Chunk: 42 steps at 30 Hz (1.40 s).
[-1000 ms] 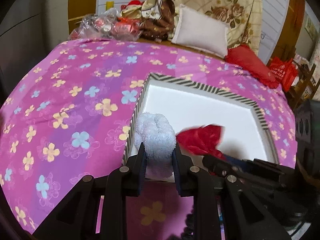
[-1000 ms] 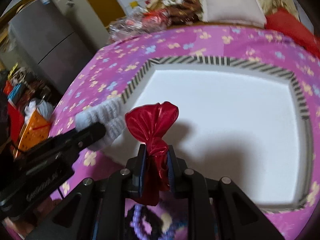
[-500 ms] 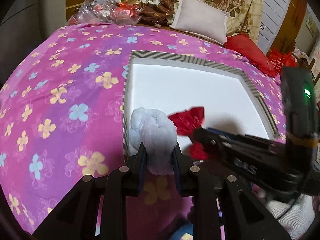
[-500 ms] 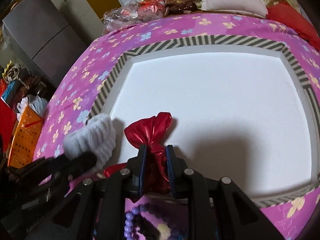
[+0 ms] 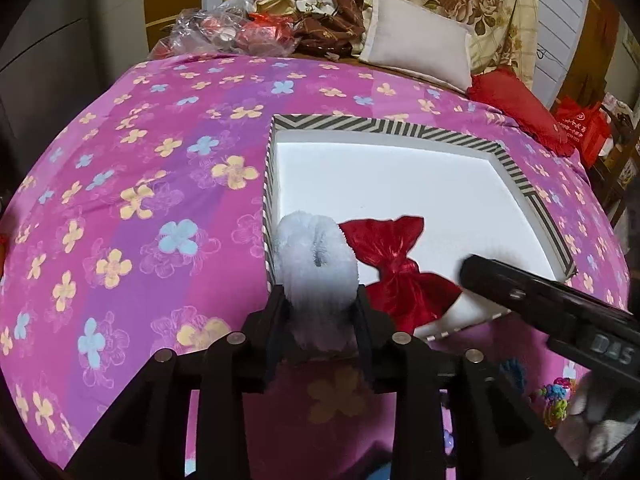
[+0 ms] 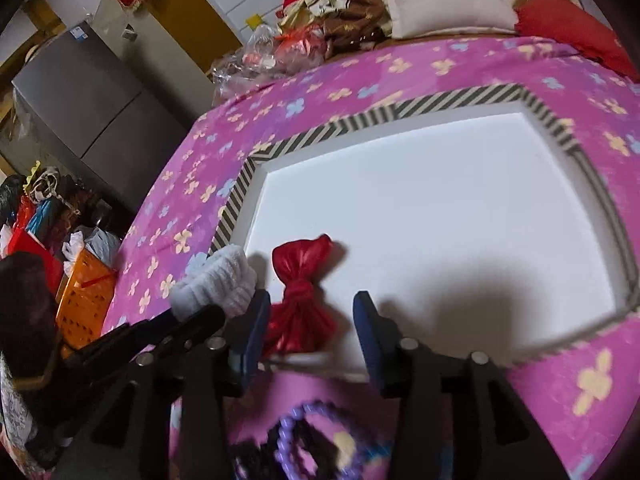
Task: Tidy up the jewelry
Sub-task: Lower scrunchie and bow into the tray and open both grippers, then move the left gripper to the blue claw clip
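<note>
My left gripper point(image 5: 318, 312) is shut on a fluffy pale-blue scrunchie point(image 5: 316, 264) and holds it over the near left corner of the striped-rim white tray point(image 5: 384, 126). A shiny red bow point(image 5: 394, 266) lies in the tray's near left corner, just right of the scrunchie. In the right wrist view my right gripper point(image 6: 306, 332) is open, its jaws standing either side of the red bow point(image 6: 302, 294) without holding it. The scrunchie point(image 6: 216, 284) and the left gripper show at its left, by the tray rim point(image 6: 236, 204).
The tray sits on a pink flowered bedspread point(image 5: 132, 208). A purple bead bracelet point(image 6: 294, 440) and dark items lie under my right gripper. Colourful small pieces point(image 5: 554, 396) lie at the near right. Pillows point(image 5: 416, 48) and bags point(image 5: 224, 32) are at the far edge.
My right gripper has opened and let go of the red bow, which now lies in the tray. The left gripper still holds the scrunchie at the tray's corner.
</note>
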Tool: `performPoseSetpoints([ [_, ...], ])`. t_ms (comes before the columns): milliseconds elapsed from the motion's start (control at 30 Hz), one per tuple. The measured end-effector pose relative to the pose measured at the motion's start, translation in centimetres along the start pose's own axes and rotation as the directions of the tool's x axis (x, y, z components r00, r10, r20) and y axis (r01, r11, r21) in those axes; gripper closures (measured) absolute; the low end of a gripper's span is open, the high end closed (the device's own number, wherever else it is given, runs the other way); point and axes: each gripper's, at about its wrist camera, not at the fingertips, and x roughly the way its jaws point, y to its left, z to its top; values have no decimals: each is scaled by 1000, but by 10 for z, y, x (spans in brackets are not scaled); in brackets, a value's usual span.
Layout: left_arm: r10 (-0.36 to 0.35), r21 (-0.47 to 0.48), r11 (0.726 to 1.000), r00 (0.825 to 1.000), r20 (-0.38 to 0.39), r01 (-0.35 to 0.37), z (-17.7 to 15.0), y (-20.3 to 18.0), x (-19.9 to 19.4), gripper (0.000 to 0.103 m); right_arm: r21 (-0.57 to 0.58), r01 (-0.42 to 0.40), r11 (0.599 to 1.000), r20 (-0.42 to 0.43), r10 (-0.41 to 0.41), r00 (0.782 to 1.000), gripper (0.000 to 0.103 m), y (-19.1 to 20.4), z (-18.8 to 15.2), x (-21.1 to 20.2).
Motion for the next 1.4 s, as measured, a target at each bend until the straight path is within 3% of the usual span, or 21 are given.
performPoseSetpoints([
  [133,16,6,1000,1000,24,-16,-4,-3,-16,60,-19,29,999,15,-29,999,42,-6,-12,-27],
  [200,15,2,1000,999,39,-15,-7,-4,-26,56,-24,45,999,28,-44,999,40,-9,-20,-40],
  [400,30,-7,1000,996,85,-30,-19,-5,-56,54,-72,93,993,62,-89,994,33,-5,-47,-70],
  [833,61,-12,998,987,148,-59,-59,-16,-100,54,-154,172,973,148,-149,978,32,22,-87,-115],
  [1400,64,-4,998,987,149,-64,-94,-29,-119,54,-214,205,955,191,-165,968,30,40,-117,-145],
])
